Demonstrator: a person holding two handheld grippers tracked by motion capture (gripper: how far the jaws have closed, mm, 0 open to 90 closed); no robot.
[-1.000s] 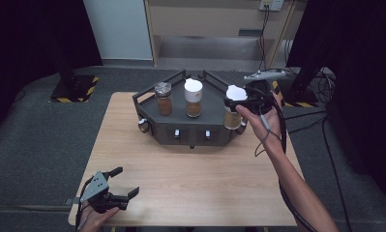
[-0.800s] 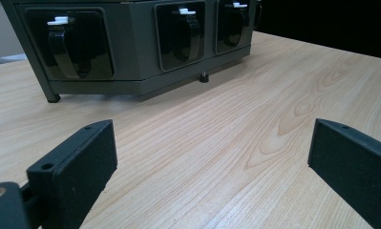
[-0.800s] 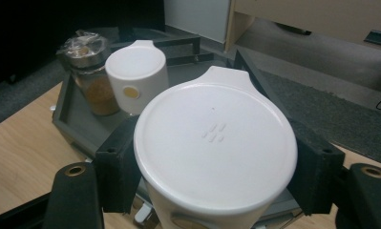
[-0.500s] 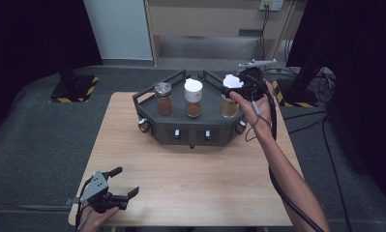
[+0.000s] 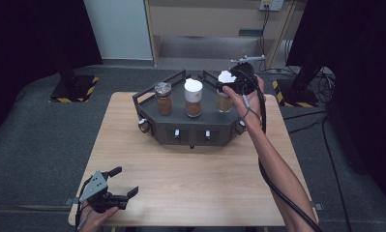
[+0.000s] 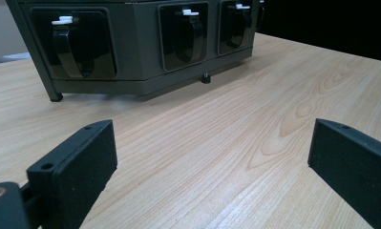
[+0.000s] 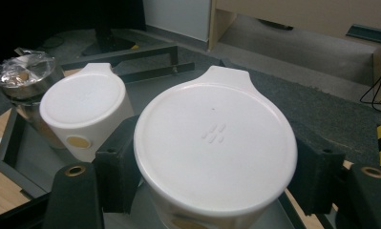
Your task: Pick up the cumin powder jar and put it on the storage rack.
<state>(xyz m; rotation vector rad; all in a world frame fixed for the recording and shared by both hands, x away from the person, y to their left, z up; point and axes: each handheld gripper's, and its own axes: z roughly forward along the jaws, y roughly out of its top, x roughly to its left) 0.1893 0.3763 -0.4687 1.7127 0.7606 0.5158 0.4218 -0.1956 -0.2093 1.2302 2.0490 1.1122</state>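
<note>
A dark grey rack (image 5: 195, 133) stands at the back of the wooden table and holds jars of brown stuff. The left jar (image 5: 163, 98) wears a crinkled clear cover (image 7: 22, 70). The middle jar (image 5: 193, 98) has a white cap (image 7: 83, 98). My right gripper (image 5: 231, 79) is shut on the white cap (image 7: 216, 143) of the third jar (image 5: 224, 101), which hangs under it over the rack's right end. The left gripper (image 5: 126, 181) rests open near the table's front left corner, its jaws (image 6: 212, 157) wide apart over bare wood.
The rack's front face (image 6: 131, 47) carries black clips with white tabs (image 6: 190, 11). Beyond the table lie grey floor, a wooden cabinet (image 5: 205, 24) and a stand base with yellow-black tape (image 5: 77, 89). A cable (image 5: 268, 159) trails along the right forearm.
The right gripper has risen and shifted back and left with the white-capped jar in it. The left gripper has stayed still.
</note>
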